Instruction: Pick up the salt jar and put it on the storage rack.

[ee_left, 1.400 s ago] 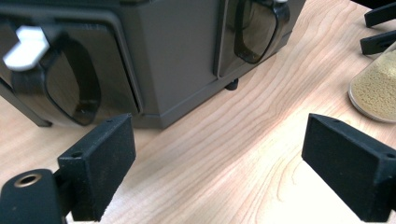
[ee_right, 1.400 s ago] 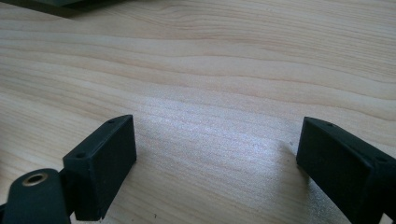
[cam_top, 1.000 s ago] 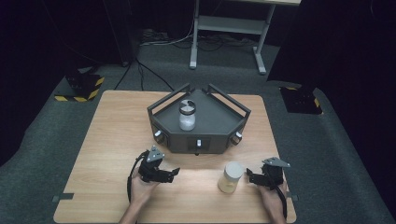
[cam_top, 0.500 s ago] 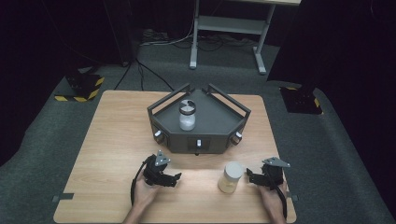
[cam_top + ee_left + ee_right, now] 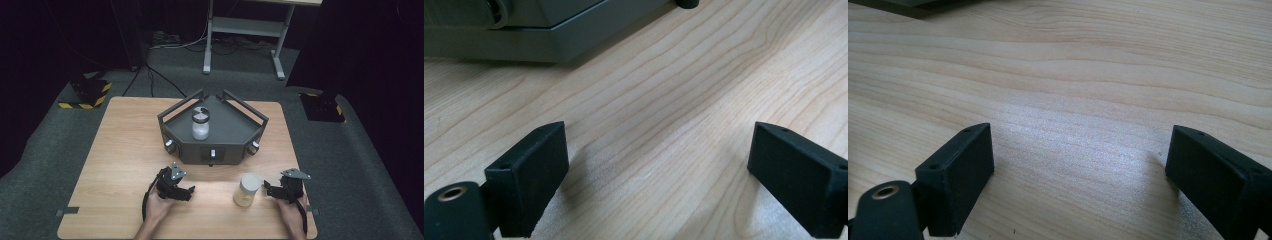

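Left gripper (image 5: 189,192) and right gripper (image 5: 268,190) low, level, fingers (image 5: 531,172) wide apart, nothing between.

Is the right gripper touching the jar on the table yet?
Apart. In the high view, bare wood shows between the right gripper and the jar; the right gripper view has bare wood between its open fingers.

A squat jar (image 5: 247,190) of pale, cream-coloured contents is seen standing upright on the desk (image 5: 120,145), its lid closed. It is placed near the front edge — just in front of the dark tray, toward the right. It is untouched, and bare wood is left around it on every side.
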The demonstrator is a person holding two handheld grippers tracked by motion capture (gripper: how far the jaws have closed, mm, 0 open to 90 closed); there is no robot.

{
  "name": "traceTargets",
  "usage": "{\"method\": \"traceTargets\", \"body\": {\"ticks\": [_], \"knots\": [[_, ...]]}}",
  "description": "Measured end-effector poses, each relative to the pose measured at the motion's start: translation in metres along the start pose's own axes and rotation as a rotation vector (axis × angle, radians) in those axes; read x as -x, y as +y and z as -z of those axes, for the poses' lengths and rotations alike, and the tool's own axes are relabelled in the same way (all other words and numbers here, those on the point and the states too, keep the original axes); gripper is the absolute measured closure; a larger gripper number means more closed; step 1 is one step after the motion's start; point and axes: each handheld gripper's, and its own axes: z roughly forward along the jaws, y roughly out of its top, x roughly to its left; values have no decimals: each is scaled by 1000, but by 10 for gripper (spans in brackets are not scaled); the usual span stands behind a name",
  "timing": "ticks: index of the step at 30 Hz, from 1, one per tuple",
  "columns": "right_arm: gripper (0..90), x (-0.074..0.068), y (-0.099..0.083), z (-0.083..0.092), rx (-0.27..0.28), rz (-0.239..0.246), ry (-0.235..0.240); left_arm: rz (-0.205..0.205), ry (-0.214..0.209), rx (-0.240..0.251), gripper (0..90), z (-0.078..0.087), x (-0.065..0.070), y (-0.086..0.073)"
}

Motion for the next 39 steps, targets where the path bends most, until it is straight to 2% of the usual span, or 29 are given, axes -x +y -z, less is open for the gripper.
{"method": "traceTargets", "body": {"ticks": [4, 15, 39], "knots": [[117, 0, 0, 0, -1, -2, 0, 8, 3, 10, 88, -2, 1, -2], [109, -1, 1, 0, -4, 1, -1, 16, 13, 1, 42, -5, 6, 2], [116, 0, 0, 0, -2, -1, 3, 17, 14, 2, 48, -5, 6, 2]]}}
